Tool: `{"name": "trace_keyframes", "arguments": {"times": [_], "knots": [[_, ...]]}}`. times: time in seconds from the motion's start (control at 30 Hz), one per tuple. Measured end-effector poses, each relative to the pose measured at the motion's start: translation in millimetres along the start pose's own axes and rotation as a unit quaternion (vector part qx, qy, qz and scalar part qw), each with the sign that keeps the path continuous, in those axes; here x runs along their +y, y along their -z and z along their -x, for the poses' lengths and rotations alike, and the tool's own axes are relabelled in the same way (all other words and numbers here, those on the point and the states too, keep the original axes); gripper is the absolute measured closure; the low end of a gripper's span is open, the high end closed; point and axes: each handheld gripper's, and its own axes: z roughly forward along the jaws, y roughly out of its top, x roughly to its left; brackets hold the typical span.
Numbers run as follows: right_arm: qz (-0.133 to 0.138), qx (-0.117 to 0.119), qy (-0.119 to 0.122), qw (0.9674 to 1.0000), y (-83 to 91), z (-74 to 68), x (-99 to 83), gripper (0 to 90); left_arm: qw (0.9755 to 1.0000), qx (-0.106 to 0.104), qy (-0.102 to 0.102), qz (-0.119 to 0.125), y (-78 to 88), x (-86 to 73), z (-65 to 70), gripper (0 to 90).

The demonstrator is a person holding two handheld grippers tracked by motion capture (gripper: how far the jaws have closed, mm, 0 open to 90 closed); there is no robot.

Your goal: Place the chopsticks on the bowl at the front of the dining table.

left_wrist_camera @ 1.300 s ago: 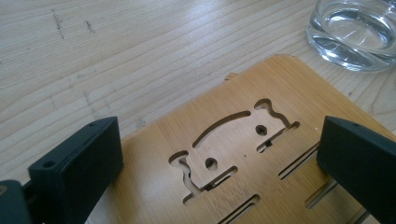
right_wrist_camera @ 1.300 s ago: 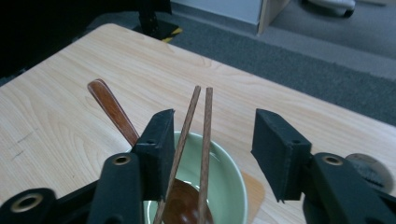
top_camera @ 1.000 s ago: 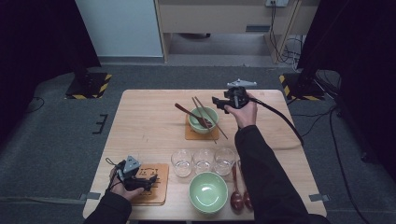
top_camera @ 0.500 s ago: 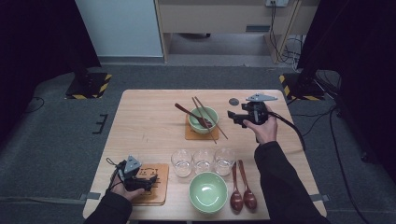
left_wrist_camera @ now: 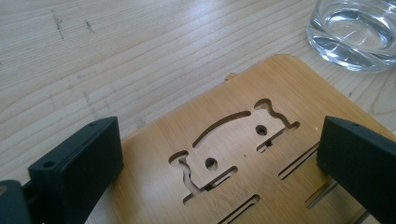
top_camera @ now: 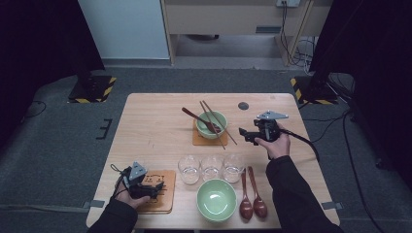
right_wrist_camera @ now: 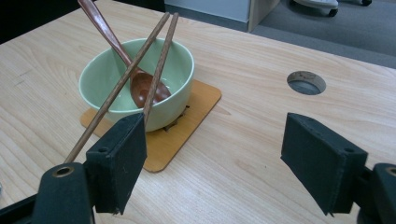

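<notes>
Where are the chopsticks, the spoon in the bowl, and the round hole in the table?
chopsticks (right_wrist_camera: 156,70), right gripper view, middle of one stick across the bowl's rim.
spoon (right_wrist_camera: 148,89), right gripper view, its brown scoop inside the bowl.
round hole (right_wrist_camera: 306,82), right gripper view, its grey middle.

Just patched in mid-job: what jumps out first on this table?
The small green bowl on its wooden coaster at the table's far middle, with a pair of chopsticks laid across its rim and a brown spoon inside. The right gripper sits just to its right, jaws open and empty. At the near left, the left gripper rests open over a cut-out wooden coaster.
</notes>
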Motion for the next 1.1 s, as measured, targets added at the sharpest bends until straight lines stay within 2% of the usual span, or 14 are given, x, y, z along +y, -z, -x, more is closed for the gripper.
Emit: {"name": "trace_keyframes", "arguments": {"times": [0.27, 0.6, 0.87, 0.97, 1.1], "knots": [[-0.020, -0.003, 0.008, 0.9998, -6.8, -3.2, -12.3, 22.3, 1.0000, 0.000, 0.000, 0.000, -0.1, 0.1, -0.1, 0.0], [-0.055, 0.005, 0.032, 0.9980, -18.6, -13.0, -21.3, 22.0, 1.0000, 0.000, 0.000, 0.000, -0.1, 0.1, -0.1, 0.0], [-0.058, 0.021, 0.040, 0.9973, -21.5, -21.8, -20.6, 21.6, 1.0000, 0.000, 0.000, 0.000, -0.1, 0.1, -0.1, 0.0], [-0.055, 0.035, 0.030, 0.9974, -22.6, -24.5, -20.1, 21.7, 1.0000, 0.000, 0.000, 0.000, -0.1, 0.1, -0.1, 0.0], [-0.055, 0.038, 0.027, 0.9974, -23.2, -25.5, -20.5, 21.7, 1.0000, 0.000, 0.000, 0.000, -0.1, 0.1, -0.1, 0.0]]}}
